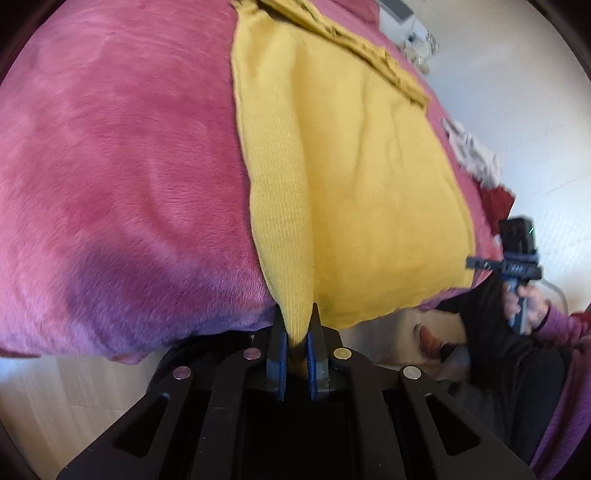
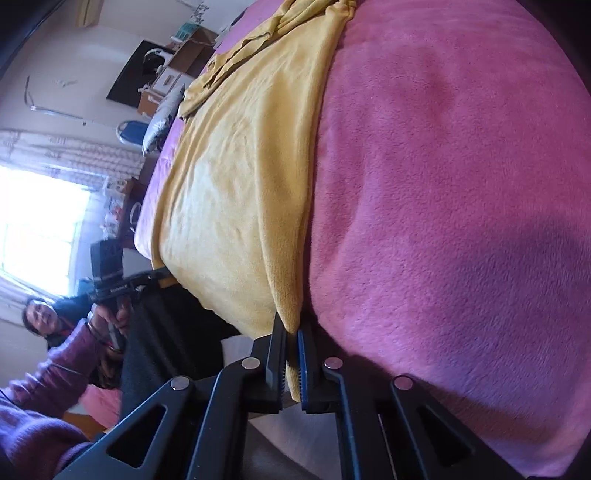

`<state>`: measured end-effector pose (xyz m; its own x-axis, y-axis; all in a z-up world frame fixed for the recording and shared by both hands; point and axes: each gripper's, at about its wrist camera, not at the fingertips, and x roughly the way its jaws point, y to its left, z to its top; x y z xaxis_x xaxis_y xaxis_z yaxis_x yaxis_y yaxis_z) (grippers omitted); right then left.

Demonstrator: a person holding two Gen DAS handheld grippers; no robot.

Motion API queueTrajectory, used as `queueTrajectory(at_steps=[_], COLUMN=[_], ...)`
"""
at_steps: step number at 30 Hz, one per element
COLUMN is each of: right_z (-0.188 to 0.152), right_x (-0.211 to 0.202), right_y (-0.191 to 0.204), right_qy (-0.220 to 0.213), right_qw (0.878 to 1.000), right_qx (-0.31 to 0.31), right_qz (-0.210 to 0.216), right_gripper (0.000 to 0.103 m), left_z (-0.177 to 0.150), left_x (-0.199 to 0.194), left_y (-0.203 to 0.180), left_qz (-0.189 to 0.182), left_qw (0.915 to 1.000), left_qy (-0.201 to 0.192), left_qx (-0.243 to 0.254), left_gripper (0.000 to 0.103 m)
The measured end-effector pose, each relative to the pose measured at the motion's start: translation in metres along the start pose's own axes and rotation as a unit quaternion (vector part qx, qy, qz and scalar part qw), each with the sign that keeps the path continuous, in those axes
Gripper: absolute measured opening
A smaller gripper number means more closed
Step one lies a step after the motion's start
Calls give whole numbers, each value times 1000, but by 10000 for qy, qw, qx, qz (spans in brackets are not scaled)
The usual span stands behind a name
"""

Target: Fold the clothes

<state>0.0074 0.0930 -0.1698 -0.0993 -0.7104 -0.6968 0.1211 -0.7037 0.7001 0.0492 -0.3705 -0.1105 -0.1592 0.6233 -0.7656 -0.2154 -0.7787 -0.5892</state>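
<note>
A yellow knit garment (image 1: 351,177) lies spread on a pink plush blanket (image 1: 122,177) on a bed. My left gripper (image 1: 297,325) is shut on one near corner of the garment's hem, at the bed's edge. My right gripper (image 2: 291,328) is shut on the other near corner of the yellow garment (image 2: 236,177), also at the edge of the pink blanket (image 2: 461,206). The cloth is pulled taut toward each gripper. A bunched part, a sleeve or collar, lies at the garment's far end (image 1: 347,33). The right gripper's body also shows in the left wrist view (image 1: 517,266).
White and red clothes (image 1: 476,158) lie at the bed's far side. The person (image 2: 40,317) in a purple sweater stands at the bed's edge. Wooden floor (image 1: 74,395) lies below. A window (image 2: 37,221), shelves and boxes (image 2: 166,77) stand across the room.
</note>
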Motion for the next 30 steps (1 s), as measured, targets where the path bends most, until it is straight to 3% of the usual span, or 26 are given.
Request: queueTrajectory(at_steps=[2,6,10,14,15,18,21,25,27,30], right_z=[1,5,12,20,28,58,108,183,218,259], right_x=[-5,-32,-41,-33,-32,-45,-56,-66,-62,-55], right_y=[0,7,19,18,16,-1,-13,-31,-42,-66], right_qy=[-48,-427,-537,-322,-324,-510,-785,-1158,-1360,-1548], right_qw=[9997,9928,9869,9815,9774,9621,9443,9329,9220,9089], right_qx=[180,530,544,820,977,1450,1908,2165,2419,2761], right_qz=[168,982,1422,1702,1844,2253,2563,2634,2699,2715], right_gripper=[4,4,4,4,4,4,4,4,4,4], left_z=[-1,-1,-2,12,21,53,104,183,227,269], left_x=[-20,-63,-76,-66,-64,-68,-75,-72,-61,-36], left_y=[2,6,-1,-1,-1,2,5,15,27,37], left_qz=[-294,-1037,-1436,-1622,-1755,-2121,-2370,-2547,-2571,-2438], left_qw=[9984,9841,9749,9726,9688,9544,9393,9242,9182,9192], left_qy=[-450,-1306,-1539,-1410,-1436,-1661,-1950,-2237,-2300,-2197], left_qx=[-161,-610,-722,-886,-1001,-1289,-1532,-1759,-1947,-2177], left_gripper=[8,8,8,8,8,8,8,8,9,8])
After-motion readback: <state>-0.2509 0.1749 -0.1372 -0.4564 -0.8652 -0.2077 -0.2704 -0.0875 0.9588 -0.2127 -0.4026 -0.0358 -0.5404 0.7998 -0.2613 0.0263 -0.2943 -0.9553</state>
